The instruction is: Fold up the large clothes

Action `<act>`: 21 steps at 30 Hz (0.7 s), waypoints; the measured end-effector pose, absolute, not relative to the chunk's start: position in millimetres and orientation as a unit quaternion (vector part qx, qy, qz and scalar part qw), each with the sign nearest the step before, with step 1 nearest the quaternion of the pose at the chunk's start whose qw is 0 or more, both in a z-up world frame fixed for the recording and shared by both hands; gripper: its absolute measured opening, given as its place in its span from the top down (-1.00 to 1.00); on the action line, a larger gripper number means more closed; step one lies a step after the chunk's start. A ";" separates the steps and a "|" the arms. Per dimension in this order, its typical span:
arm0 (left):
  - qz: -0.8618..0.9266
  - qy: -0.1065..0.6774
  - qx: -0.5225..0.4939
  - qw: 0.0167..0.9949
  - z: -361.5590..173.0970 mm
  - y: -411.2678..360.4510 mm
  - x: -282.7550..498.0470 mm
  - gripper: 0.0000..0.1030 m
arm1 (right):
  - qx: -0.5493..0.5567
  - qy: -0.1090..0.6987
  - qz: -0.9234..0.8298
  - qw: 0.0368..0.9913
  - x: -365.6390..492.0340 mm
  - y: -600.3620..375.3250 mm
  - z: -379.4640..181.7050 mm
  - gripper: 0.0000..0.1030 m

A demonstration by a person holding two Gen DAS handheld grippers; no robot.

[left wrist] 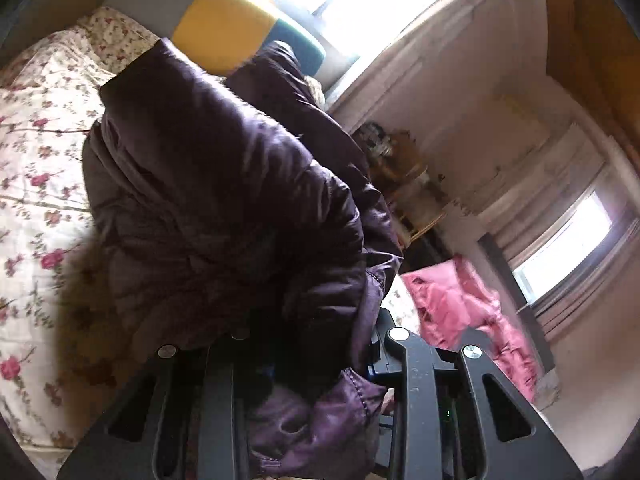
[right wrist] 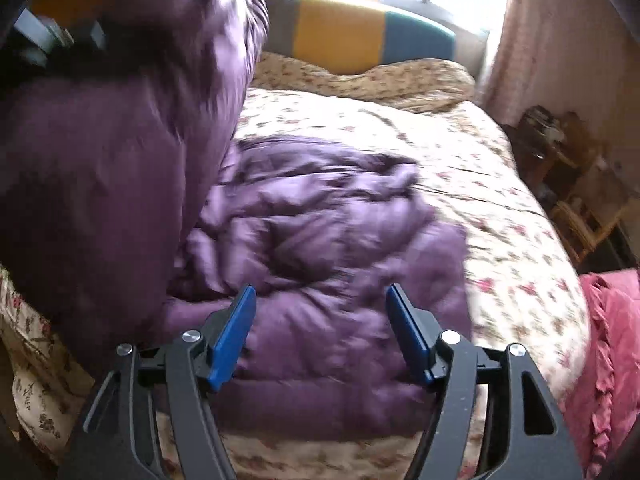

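Observation:
A large dark purple puffer jacket hangs lifted over the floral bed. My left gripper is shut on the jacket's fabric, which bunches between and over its fingers and hides the pads. In the right wrist view the jacket lies partly on the bed, with one part raised at the left. My right gripper is open and empty, its blue pads apart just above the jacket's near edge.
The bed has a floral quilt and a grey, yellow and teal headboard. A pink garment lies beside the bed; it also shows in the right wrist view. A cluttered bedside shelf stands by the curtained window wall.

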State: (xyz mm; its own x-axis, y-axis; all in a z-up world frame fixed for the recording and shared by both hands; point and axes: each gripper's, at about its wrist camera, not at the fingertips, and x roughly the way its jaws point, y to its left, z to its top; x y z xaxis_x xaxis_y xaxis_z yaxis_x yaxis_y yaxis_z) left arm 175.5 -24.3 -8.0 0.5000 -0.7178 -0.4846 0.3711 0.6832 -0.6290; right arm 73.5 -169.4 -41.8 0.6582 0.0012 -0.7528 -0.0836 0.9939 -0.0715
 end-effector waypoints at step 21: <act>-0.299 0.446 -0.114 0.835 -64.6 -169.9 200.1 0.35 | 0.037 0.467 -0.127 0.874 37.6 -299.4 -62.0 -0.26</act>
State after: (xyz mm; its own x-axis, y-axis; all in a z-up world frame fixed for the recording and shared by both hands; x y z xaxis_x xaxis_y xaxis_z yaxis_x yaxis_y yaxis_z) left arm 200.1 -169.9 -64.6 0.4222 -0.6024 -0.6774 0.3981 0.7946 -0.4585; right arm 37.6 -299.4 -62.0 0.5315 -0.1866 -0.8263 0.2564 0.9651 -0.0531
